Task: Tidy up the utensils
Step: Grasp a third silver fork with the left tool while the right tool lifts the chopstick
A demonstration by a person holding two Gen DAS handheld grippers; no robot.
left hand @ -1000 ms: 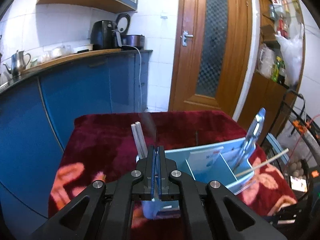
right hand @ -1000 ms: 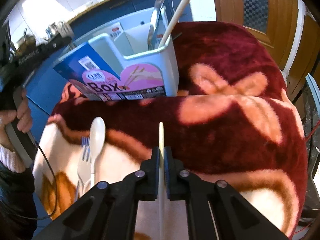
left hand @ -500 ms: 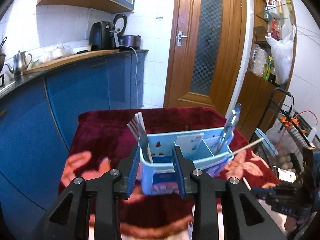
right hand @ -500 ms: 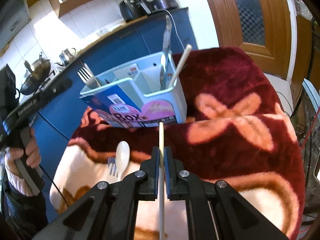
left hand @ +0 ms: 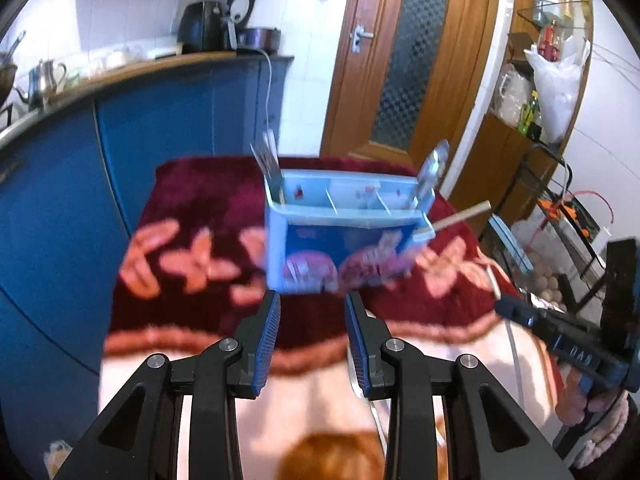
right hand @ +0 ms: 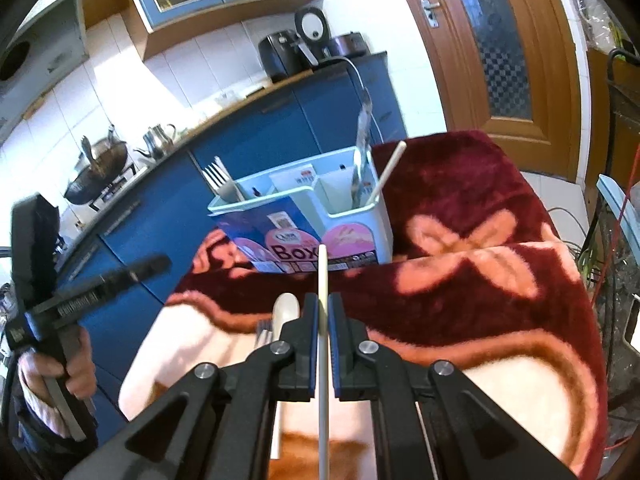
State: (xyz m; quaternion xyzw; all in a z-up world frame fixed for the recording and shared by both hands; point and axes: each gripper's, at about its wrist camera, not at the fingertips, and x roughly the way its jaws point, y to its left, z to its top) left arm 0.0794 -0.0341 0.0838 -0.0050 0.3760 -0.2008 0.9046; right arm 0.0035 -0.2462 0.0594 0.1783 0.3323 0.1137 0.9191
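Observation:
A light blue utensil box (left hand: 344, 236) (right hand: 312, 220) stands on the red patterned blanket (left hand: 192, 200). Forks (left hand: 266, 158) (right hand: 218, 178) stick up from its left compartment. A metal knife (right hand: 362, 132) and a chopstick (right hand: 388, 170) lean in its right one. My left gripper (left hand: 312, 300) is open with nothing between its blue pads, a short way in front of the box. My right gripper (right hand: 323, 312) is shut on a pale chopstick (right hand: 322, 268) that points at the box. A white spoon (right hand: 286, 308) and a fork (right hand: 264, 326) lie on the blanket just left of it.
Blue kitchen cabinets (left hand: 60, 200) run along the left and back, with a kettle (right hand: 158, 140) on the counter. A wooden door (left hand: 400, 60) stands behind the table. A wire rack (left hand: 560, 208) and shelves crowd the right side. A hand (right hand: 76, 368) holds the left gripper.
The left gripper has opened and drawn back from the box, leaving a fork standing in its left compartment. The right gripper has lifted and tilted up with the chopstick.

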